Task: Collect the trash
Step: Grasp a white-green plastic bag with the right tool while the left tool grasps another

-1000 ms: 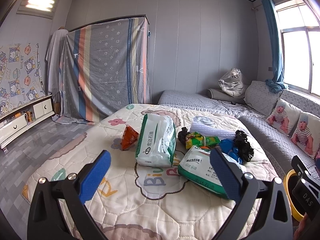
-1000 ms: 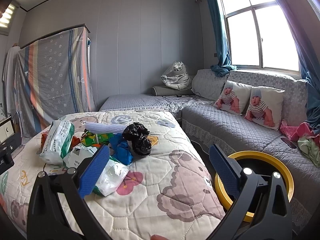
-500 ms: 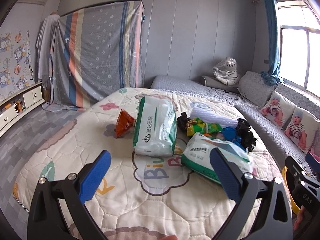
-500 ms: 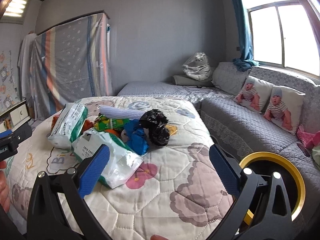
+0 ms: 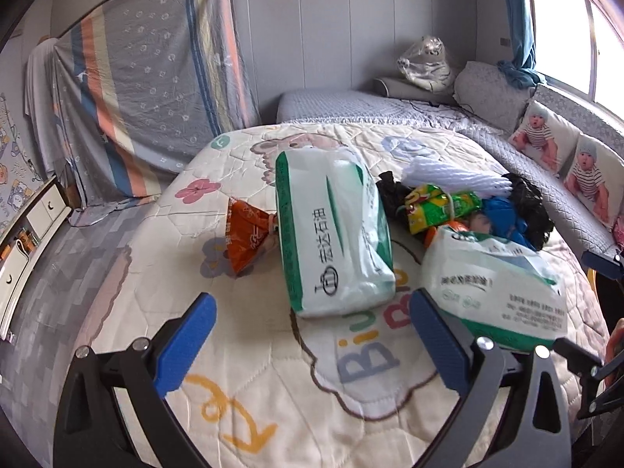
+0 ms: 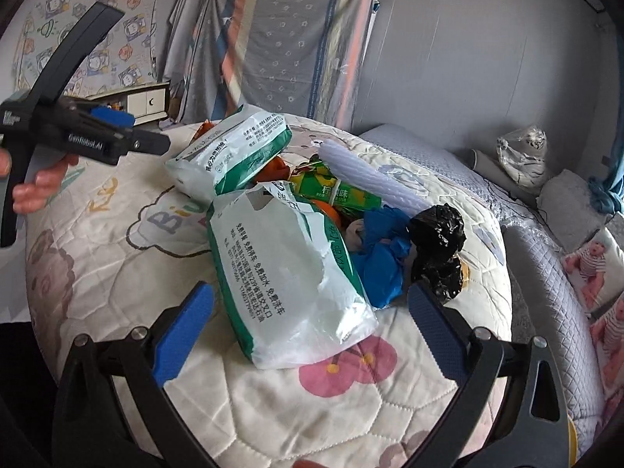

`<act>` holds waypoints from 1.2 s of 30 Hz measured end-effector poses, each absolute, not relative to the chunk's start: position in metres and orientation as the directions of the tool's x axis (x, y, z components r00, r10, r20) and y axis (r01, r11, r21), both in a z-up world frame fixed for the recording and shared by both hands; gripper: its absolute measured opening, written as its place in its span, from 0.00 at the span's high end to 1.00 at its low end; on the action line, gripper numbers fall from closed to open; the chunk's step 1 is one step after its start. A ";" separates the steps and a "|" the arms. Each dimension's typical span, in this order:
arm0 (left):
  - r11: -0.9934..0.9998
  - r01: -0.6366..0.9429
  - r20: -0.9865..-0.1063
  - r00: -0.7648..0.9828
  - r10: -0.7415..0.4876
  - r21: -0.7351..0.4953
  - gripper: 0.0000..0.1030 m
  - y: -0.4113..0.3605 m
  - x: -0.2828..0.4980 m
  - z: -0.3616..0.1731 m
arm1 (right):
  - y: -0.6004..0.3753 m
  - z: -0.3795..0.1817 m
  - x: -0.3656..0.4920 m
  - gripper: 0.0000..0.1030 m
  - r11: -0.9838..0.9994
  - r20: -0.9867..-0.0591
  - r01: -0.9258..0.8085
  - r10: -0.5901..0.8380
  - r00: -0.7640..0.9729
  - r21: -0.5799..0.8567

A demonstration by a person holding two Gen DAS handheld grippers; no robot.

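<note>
Left tongs [image 5: 312, 339] held wide open, nothing gripped, right tongs [image 6: 310, 327] likewise, white-green bag [image 6: 288, 280] framed, trash heaped on bed [image 6: 117, 273].

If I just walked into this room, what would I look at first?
Probably the heap of trash in the middle of the cartoon quilt: two white-and-green plastic bags lying on it, with a blue bag and a black bag bunched up beside the nearer one. An orange wrapper lies at the left edge of the heap. Both blue-tipped claws, left claw and right claw, hang open over the quilt.
</note>
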State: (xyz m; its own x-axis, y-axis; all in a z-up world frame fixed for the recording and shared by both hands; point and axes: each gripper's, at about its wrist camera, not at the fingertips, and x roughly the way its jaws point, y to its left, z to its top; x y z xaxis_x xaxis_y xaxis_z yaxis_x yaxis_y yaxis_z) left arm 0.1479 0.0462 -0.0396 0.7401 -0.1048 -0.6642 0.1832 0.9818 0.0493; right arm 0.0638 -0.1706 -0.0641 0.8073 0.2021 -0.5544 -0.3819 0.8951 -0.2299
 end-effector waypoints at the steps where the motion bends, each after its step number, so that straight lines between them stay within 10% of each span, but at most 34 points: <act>1: 0.981 0.190 -0.673 0.731 -0.109 0.048 0.07 0.046 0.155 -0.039 | -0.170 -0.067 0.066 0.08 0.886 -0.565 -0.393 0.197 0.801 -0.247; 36: 0.986 0.118 -0.803 0.573 -0.165 -0.119 0.07 0.031 0.269 -0.113 | -0.141 -0.100 0.165 0.18 0.896 -0.797 -0.443 0.246 0.552 -0.030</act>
State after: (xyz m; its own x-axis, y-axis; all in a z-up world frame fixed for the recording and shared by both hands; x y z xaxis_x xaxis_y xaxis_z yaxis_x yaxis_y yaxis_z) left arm 0.2695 0.0308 -0.1132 0.5727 -0.1651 -0.8030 0.1179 0.9859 -0.1186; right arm 0.1651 -0.1410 -0.1000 0.5520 0.2463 -0.7967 -0.4429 0.8961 -0.0298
